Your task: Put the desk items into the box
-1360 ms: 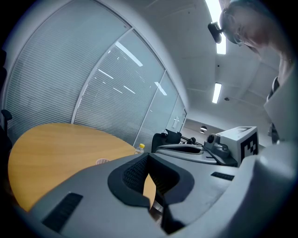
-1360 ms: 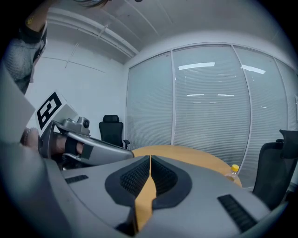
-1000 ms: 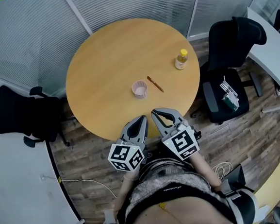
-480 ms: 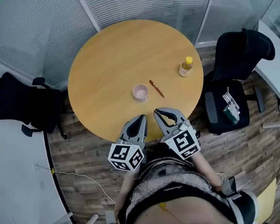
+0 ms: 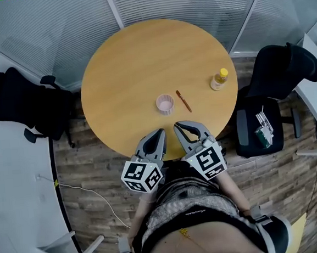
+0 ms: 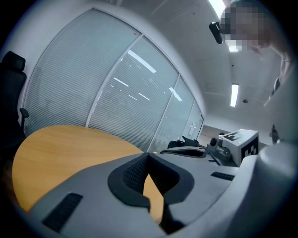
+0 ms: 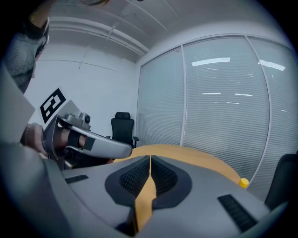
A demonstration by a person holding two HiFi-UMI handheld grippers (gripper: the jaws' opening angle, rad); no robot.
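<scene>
Found a smooth, softly matt wood-look top on the round table (image 5: 136,59) and rougher, grained planks on the floor (image 5: 96,172). Saw matt grey plastic shells on the left gripper (image 6: 148,154) and right gripper (image 7: 150,157), with ribbed black rubbery pads (image 7: 134,179). Noted black cloth on the chair (image 5: 19,105), clear glossy plastic on the bottle (image 5: 219,80).

tan table (image 5: 120,71), pink cup (image 5: 165,104), brown pen (image 5: 184,101), yellow-capped bottle (image 5: 219,80)

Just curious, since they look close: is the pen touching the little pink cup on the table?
Apart. The head view shows a strip of bare tabletop between the pen and the pink cup.
</scene>
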